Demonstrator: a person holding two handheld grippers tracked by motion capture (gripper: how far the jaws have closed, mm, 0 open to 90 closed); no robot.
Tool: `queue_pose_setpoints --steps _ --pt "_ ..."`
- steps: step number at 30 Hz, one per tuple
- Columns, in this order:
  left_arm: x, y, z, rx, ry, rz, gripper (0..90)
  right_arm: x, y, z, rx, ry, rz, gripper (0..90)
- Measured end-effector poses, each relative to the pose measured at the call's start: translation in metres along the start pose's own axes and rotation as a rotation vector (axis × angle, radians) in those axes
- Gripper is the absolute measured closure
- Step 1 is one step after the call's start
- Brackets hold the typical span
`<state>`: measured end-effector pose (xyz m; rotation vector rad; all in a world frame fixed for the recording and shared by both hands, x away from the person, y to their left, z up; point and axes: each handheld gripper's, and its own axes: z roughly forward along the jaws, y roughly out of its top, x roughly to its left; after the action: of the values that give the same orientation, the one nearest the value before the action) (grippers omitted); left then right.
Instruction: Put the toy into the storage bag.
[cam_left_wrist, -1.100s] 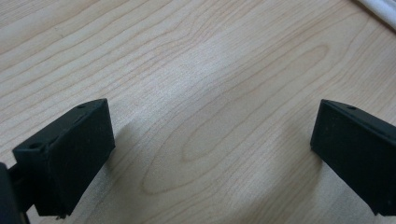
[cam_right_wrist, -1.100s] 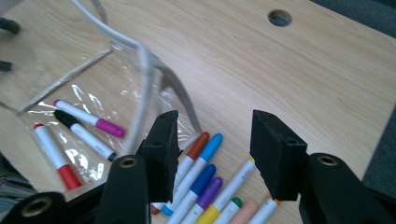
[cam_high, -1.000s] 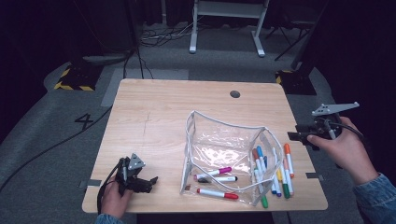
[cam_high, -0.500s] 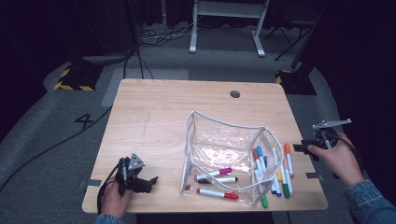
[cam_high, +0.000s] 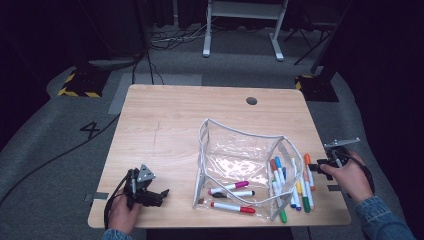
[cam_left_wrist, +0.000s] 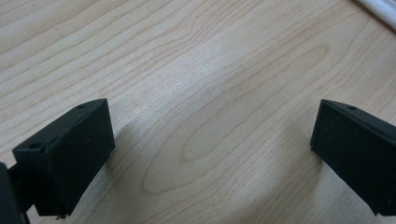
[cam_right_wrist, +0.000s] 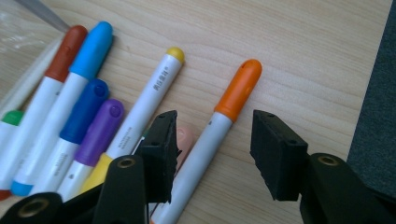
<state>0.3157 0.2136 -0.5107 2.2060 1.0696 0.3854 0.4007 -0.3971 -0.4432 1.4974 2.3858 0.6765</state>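
A pale wooden table (cam_high: 170, 130) with rounded corners carries everything, a small round hole (cam_high: 251, 100) near its far edge. A clear plastic pouch (cam_high: 240, 160) with white piping lies open on its right half, three markers (cam_high: 232, 192) resting inside near the front. Just right of the pouch, a cluster of loose markers (cam_high: 292, 182) lies on the bare wood, among them an orange-capped marker (cam_right_wrist: 236, 93) at the outer side, beside a yellow-capped marker (cam_right_wrist: 156, 88). Strips of grey tape (cam_high: 96, 196) mark the front edges.
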Motion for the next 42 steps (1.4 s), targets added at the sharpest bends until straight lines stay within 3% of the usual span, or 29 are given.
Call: queue_pose_setpoints --steps 10,13,18,19,25,35,42 --pt "0.000 0.000 0.000 0.000 0.000 0.000 0.0 -0.006 -0.008 0.021 0.051 -0.030 0.015 56.9" --pt "0.000 0.000 0.000 0.000 0.000 0.000 0.0 -0.008 -0.010 0.024 0.066 -0.042 0.020 61.9" --pt "0.000 0.000 0.000 0.000 0.000 0.000 0.0 -0.013 -0.014 0.023 0.099 -0.081 0.067 76.7" --pt "0.000 0.000 0.000 0.000 0.000 0.000 0.0 -0.014 -0.014 0.023 0.099 -0.087 0.093 77.0" --pt "0.000 0.000 0.000 0.000 0.000 0.000 0.0 -0.014 -0.013 0.018 0.083 -0.083 0.094 77.1" --pt "0.000 0.000 0.000 0.000 0.000 0.000 0.0 -0.003 0.008 -0.022 -0.001 -0.043 0.049 77.2" --pt "0.000 0.000 0.000 0.000 0.000 0.000 0.0 0.024 0.032 -0.066 -0.076 0.004 -0.038 77.2"
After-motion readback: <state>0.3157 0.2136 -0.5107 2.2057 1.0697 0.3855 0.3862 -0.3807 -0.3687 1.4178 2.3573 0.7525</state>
